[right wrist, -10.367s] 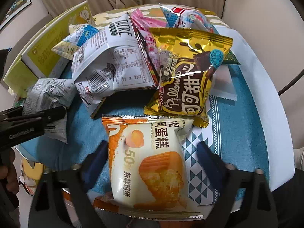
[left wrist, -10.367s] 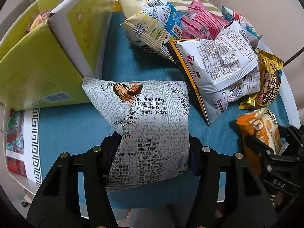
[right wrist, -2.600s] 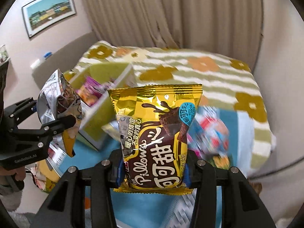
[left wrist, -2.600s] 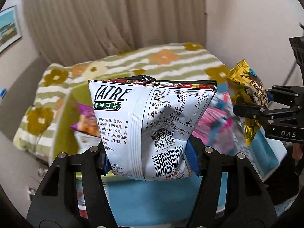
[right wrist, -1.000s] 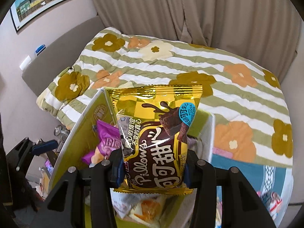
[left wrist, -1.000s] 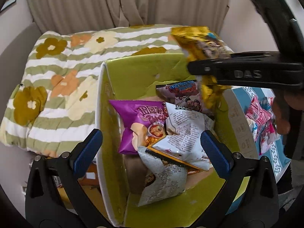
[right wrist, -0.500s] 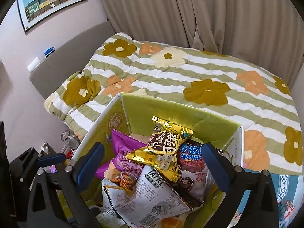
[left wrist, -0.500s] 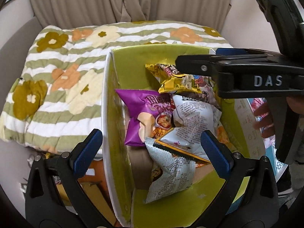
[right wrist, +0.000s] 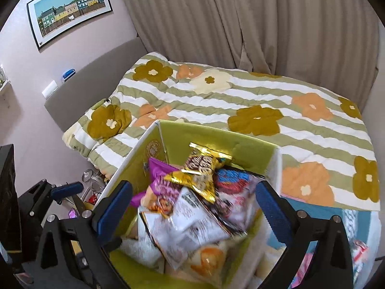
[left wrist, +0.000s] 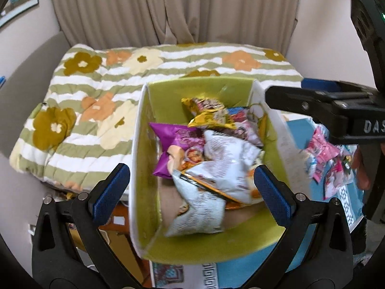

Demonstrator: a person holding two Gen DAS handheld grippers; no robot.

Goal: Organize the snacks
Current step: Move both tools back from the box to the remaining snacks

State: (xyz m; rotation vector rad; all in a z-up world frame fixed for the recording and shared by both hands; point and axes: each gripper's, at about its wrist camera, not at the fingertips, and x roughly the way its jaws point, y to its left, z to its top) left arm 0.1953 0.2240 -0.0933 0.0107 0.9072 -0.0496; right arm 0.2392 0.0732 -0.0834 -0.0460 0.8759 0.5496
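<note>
A yellow-green box (left wrist: 144, 168) (right wrist: 250, 151) holds several snack bags: a gold chocolate-pillow bag (left wrist: 209, 113) (right wrist: 199, 171) on top at the back, a purple bag (left wrist: 175, 142) (right wrist: 158, 178), and white bags (left wrist: 226, 166) (right wrist: 192, 219). My left gripper (left wrist: 192, 190) is open and empty above the box's near part. My right gripper (right wrist: 192, 209) is open and empty above the box; its body shows in the left wrist view (left wrist: 336, 110). Pink snack bags (left wrist: 324, 154) lie on the blue tablecloth (left wrist: 298, 130) right of the box.
A bed with a flowered striped quilt (left wrist: 120, 86) (right wrist: 240, 101) lies behind the box. Curtains (right wrist: 240, 24) hang at the back. A framed picture (right wrist: 69, 7) hangs on the left wall. Clutter sits on the floor (right wrist: 91, 183) left of the box.
The right gripper opened and dropped the gold bag into the box, where it lies on top. Both grippers have pulled back a little from the box.
</note>
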